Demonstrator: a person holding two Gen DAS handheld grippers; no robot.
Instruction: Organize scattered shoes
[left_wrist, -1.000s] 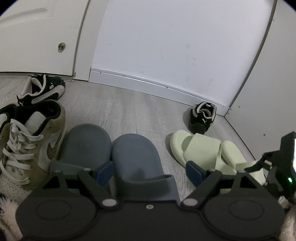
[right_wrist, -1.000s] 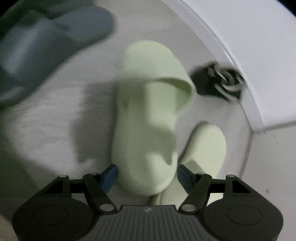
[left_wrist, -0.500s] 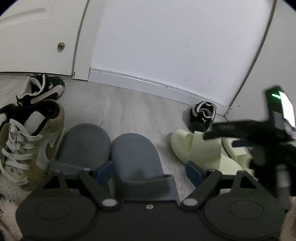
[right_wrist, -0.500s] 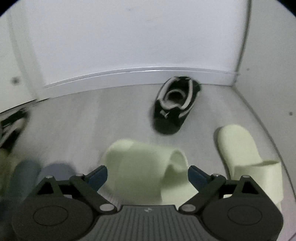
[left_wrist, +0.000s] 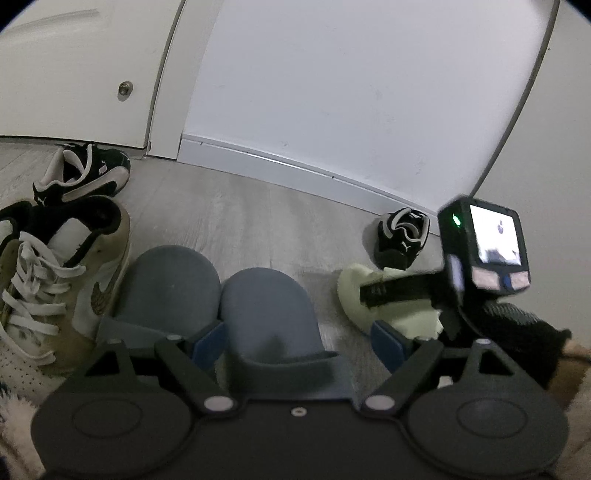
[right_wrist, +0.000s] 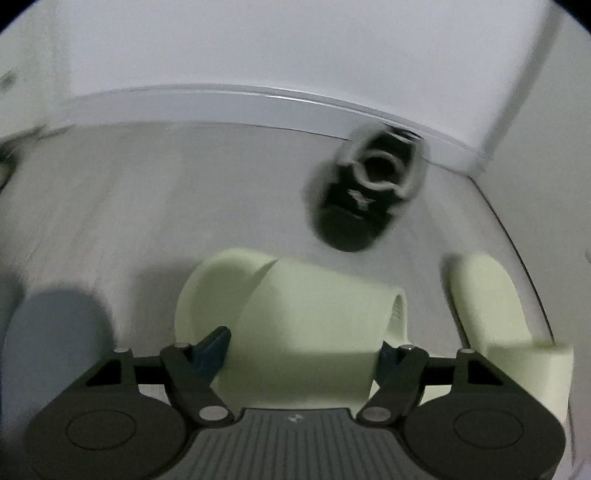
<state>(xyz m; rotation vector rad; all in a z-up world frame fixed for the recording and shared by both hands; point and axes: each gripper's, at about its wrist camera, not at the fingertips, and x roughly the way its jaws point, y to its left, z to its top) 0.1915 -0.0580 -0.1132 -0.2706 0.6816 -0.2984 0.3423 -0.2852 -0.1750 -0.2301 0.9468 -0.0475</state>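
Observation:
My left gripper (left_wrist: 297, 339) is open and low over the floor, with the right-hand slide of a grey-blue pair (left_wrist: 269, 306) lying between its fingers. The other grey-blue slide (left_wrist: 170, 291) lies against it on the left. My right gripper (right_wrist: 303, 349) is open, and its fingers flank the strap of a pale green slide (right_wrist: 303, 306). I cannot tell whether they touch it. The second green slide (right_wrist: 491, 306) lies to the right. A black sneaker (right_wrist: 365, 195) sits beyond, near the baseboard.
A tan and white laced sneaker (left_wrist: 62, 273) stands left of the blue slides, with another black sneaker (left_wrist: 85, 177) behind it by the door (left_wrist: 74, 81). A white wall and baseboard (left_wrist: 295, 170) close the far side. The right gripper's lit screen (left_wrist: 496, 240) shows on the right.
The right gripper swung from looking down on the green slide to sitting low behind it, facing the wall, its fingers now slightly closer together. The left gripper barely moved.

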